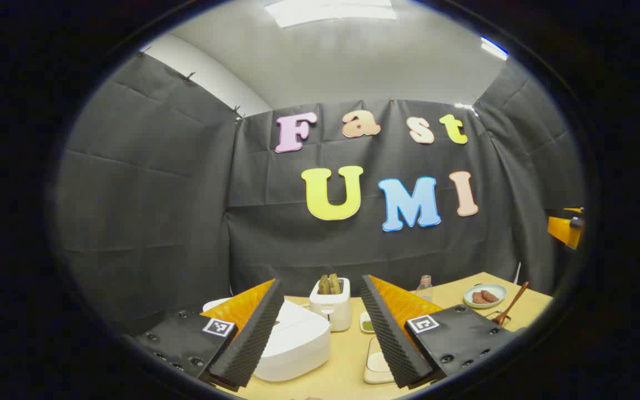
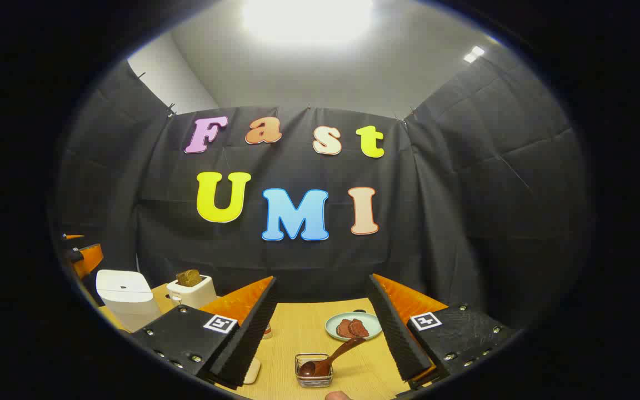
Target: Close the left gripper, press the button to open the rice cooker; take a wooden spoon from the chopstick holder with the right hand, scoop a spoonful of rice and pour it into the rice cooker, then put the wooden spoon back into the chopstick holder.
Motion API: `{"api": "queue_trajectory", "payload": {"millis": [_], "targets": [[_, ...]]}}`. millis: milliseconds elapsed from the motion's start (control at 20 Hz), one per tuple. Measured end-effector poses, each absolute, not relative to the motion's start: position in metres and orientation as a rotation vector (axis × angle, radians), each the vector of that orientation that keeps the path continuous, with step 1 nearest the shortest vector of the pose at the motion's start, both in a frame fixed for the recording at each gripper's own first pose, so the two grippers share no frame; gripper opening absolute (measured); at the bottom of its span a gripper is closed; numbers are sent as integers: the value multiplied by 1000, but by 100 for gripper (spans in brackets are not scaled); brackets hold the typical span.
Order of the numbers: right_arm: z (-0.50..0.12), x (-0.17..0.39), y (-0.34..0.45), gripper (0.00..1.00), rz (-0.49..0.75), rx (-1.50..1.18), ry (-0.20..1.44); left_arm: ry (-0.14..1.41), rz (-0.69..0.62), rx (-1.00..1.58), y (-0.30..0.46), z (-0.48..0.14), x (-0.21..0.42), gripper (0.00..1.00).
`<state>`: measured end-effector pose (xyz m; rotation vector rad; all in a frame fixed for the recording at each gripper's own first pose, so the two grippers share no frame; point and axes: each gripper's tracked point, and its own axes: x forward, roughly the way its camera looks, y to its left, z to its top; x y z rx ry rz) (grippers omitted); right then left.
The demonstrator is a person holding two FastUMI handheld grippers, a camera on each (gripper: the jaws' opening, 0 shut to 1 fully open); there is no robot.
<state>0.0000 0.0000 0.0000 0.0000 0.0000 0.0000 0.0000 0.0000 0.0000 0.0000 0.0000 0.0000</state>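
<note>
The white rice cooker (image 1: 289,347), lid down, sits on the tabletop (image 1: 348,372) low between the left gripper (image 1: 320,333)'s fingers, which are spread wide and hold nothing. The brown wooden spoon (image 2: 328,358) leans in a small wire chopstick holder (image 2: 313,371), bowl down and handle slanting up toward a plate (image 2: 353,326). It lies between the right gripper (image 2: 323,336)'s widely parted, empty fingers.
</note>
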Motion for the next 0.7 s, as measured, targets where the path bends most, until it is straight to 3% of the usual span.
{"api": "queue_trajectory", "payload": {"millis": [700], "targets": [[3, -3, 0, 98, 8, -1, -7, 11, 3, 5, 8, 1, -2, 97]]}}
